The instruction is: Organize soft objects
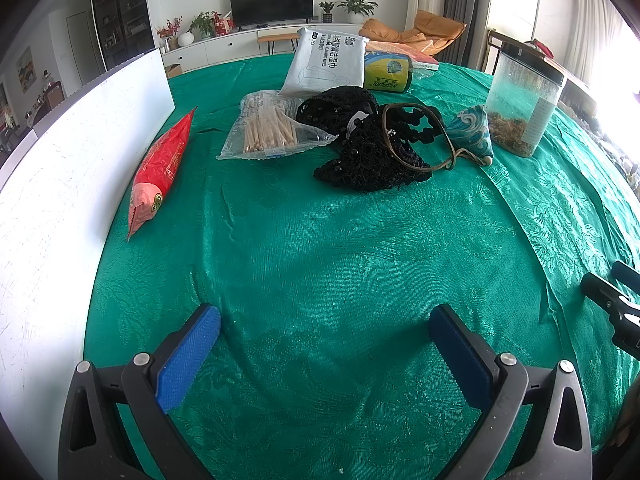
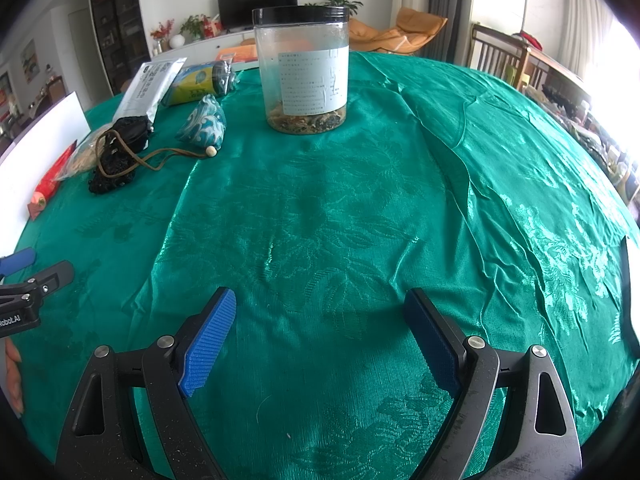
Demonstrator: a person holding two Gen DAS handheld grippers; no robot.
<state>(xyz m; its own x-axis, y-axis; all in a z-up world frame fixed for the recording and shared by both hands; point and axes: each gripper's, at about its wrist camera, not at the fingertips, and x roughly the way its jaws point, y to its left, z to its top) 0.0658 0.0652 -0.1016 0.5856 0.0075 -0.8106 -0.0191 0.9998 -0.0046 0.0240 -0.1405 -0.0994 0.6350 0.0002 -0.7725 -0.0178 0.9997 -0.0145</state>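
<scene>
A black crocheted bag (image 1: 368, 148) with a brown cord lies mid-table, also seen as a black bag (image 2: 116, 156) in the right wrist view. Beside it sit a blue wave-pattern pouch (image 1: 472, 132), the same pouch (image 2: 204, 124) showing far left in the right view, a clear bag of wooden sticks (image 1: 268, 128), a red snack packet (image 1: 160, 168) and a white wipes pack (image 1: 324, 60). My left gripper (image 1: 324, 320) hovers open over bare green cloth, well short of them. My right gripper (image 2: 320, 304) is open too, with nothing between its pads.
A clear jar with a black lid (image 2: 302, 68) stands ahead of the right gripper; the same jar (image 1: 524, 104) is at far right in the left view. A white board (image 1: 60, 184) borders the table's left. A green-yellow roll (image 1: 388, 74) lies at the back. The green tablecloth (image 2: 360, 208) is wrinkled.
</scene>
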